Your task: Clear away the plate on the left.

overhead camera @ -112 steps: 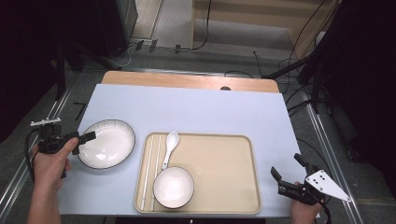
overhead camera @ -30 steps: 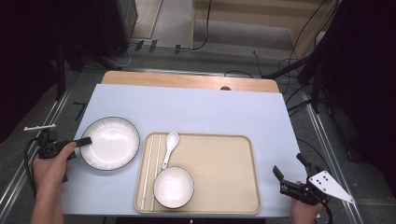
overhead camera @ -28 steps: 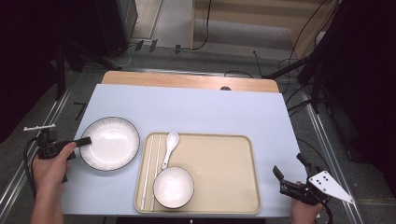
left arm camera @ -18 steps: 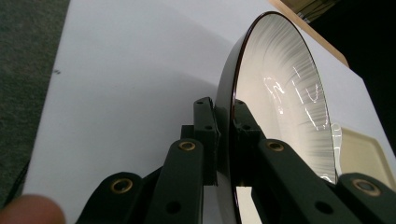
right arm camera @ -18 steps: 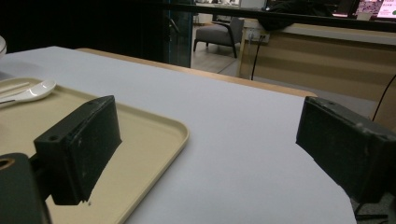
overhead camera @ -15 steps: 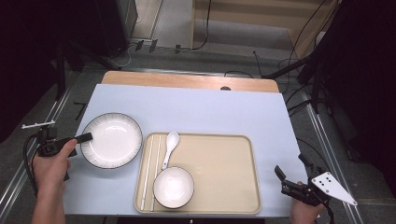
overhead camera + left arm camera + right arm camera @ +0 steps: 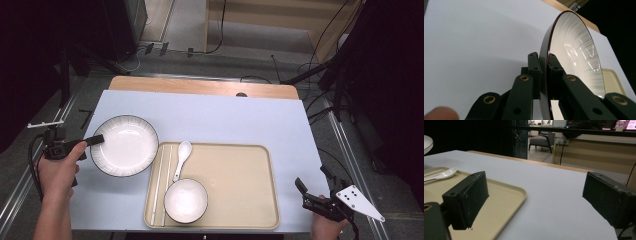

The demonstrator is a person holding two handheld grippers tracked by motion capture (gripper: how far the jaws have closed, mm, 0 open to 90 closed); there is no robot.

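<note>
A white plate with a dark rim [image 7: 125, 145] hangs lifted over the table's left side, above its own shadow. My left gripper [image 7: 98, 140] is shut on the plate's left edge; in the left gripper view the pads [image 7: 534, 72] pinch the rim of the plate [image 7: 576, 57]. A beige tray [image 7: 240, 180] lies in the middle with a white bowl [image 7: 186, 200], a white spoon [image 7: 182, 156] and chopsticks [image 7: 160, 182] on it. My right gripper [image 7: 312, 187] stands open at the table's front right corner with nothing between its jaws; it faces the tray [image 7: 506, 200].
The white tabletop [image 7: 225, 120] ends in a wooden strip [image 7: 200, 86] at the back. Cables and dark stands lie on the floor beyond. A spoon [image 7: 445, 173] lies on the tray's far side in the right gripper view.
The left gripper has raised the plate off the table and carried it slightly toward the back. The right gripper has stayed where it was.
</note>
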